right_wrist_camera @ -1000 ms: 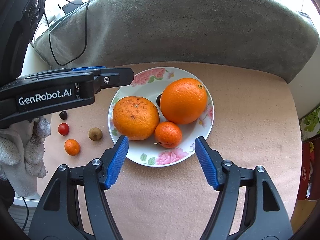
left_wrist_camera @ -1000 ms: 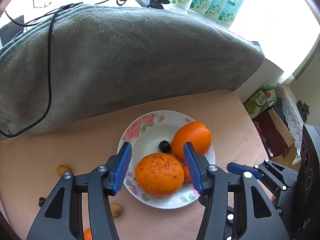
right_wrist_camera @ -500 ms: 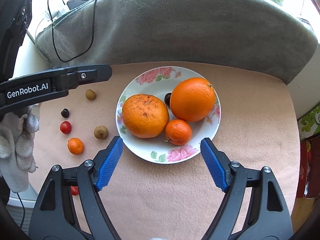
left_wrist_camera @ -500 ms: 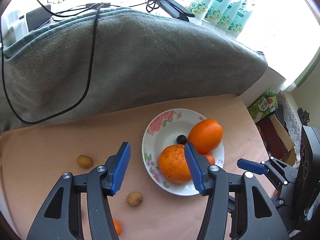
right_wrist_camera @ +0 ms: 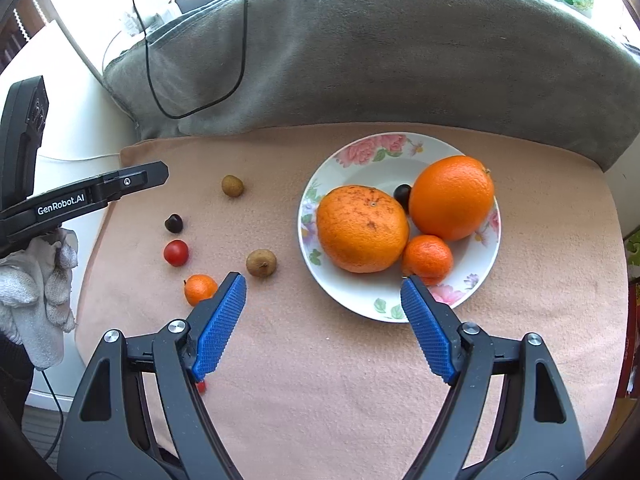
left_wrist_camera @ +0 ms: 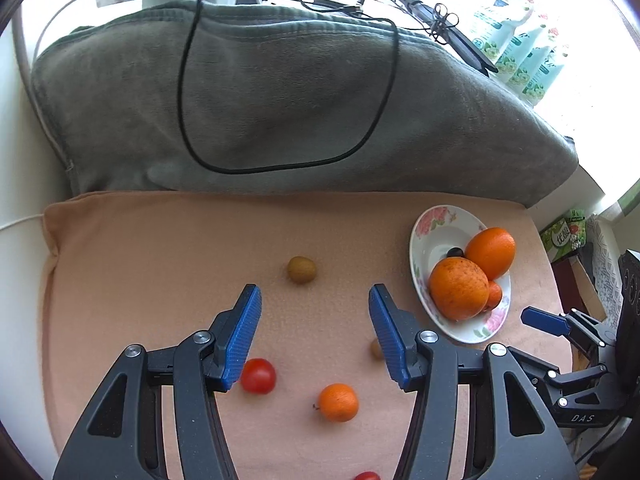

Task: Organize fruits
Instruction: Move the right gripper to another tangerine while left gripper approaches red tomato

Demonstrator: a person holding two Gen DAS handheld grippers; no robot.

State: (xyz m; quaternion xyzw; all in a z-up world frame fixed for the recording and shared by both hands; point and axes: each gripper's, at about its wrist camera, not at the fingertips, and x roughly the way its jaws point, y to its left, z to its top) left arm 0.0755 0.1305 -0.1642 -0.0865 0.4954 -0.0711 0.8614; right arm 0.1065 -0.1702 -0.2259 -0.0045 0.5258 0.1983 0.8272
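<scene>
Floral plate (right_wrist_camera: 360, 148) on peach cloth (right_wrist_camera: 320, 400), holding two big oranges, a mandarin and a dark cherry

On the plate: rough, speckled orange (right_wrist_camera: 362, 228) at left touching smooth bright orange (right_wrist_camera: 452, 196) at right, small mandarin (right_wrist_camera: 427, 258) tucked in front of both, glossy dark cherry (right_wrist_camera: 402, 194) wedged between the big two behind. Loose on the cloth left of the plate: two brownish longans (right_wrist_camera: 233, 185) (right_wrist_camera: 261, 263), another dark cherry (right_wrist_camera: 173, 223), red cherry tomato (right_wrist_camera: 176, 252), tiny mandarin (right_wrist_camera: 200, 289). Left gripper (left_wrist_camera: 314, 322) hovering over the loose fruit, blue pads parted about halfway, nothing gripped. Right gripper (right_wrist_camera: 322, 324) near the plate's front rim, spread wide and empty. Grey blanket (right_wrist_camera: 360, 52) with a black cable (right_wrist_camera: 192, 112) behind the cloth
</scene>
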